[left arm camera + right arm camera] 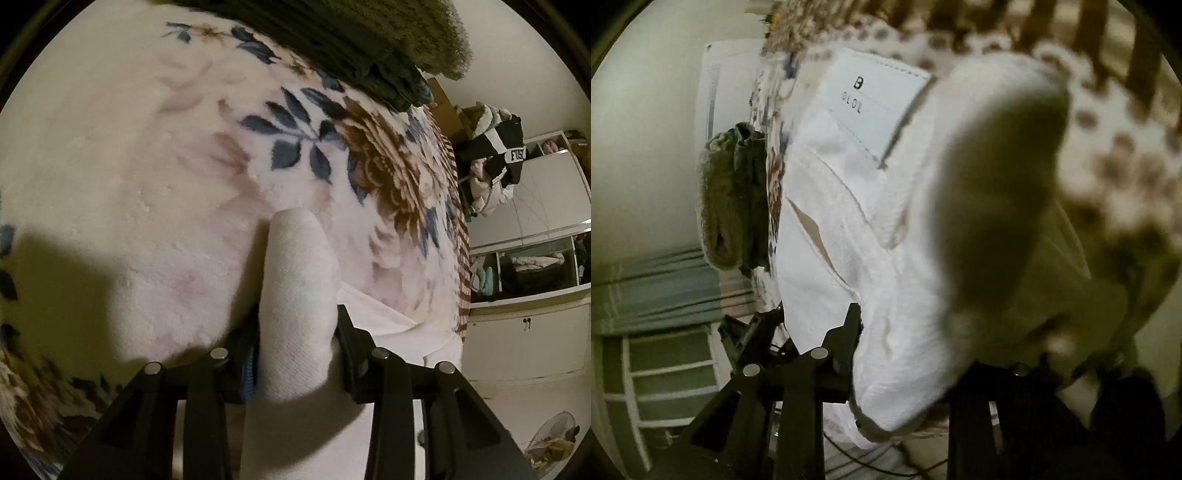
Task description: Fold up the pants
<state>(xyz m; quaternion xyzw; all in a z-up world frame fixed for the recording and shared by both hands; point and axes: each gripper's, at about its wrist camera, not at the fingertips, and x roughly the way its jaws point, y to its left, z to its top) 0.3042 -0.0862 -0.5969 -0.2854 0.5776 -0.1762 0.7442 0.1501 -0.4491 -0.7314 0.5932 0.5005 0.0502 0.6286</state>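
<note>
The white pants [295,280] are held up over a floral blanket [129,166] on a bed. My left gripper [297,354] is shut on a thick fold of the white fabric that sticks up between its fingers. In the right wrist view the pants [849,236] show the waistband, a pocket slit and a pale label [871,99]. My right gripper [908,369] is shut on a bunch of the waist fabric, which bulges close to the lens and hides the right finger.
Dark folded clothes [354,48] and a fuzzy olive item [436,37] lie at the far edge of the bed. A wardrobe with hanging clothes [535,229] stands to the right. The same pile [735,195] shows in the right wrist view, beside a white shelf [668,380].
</note>
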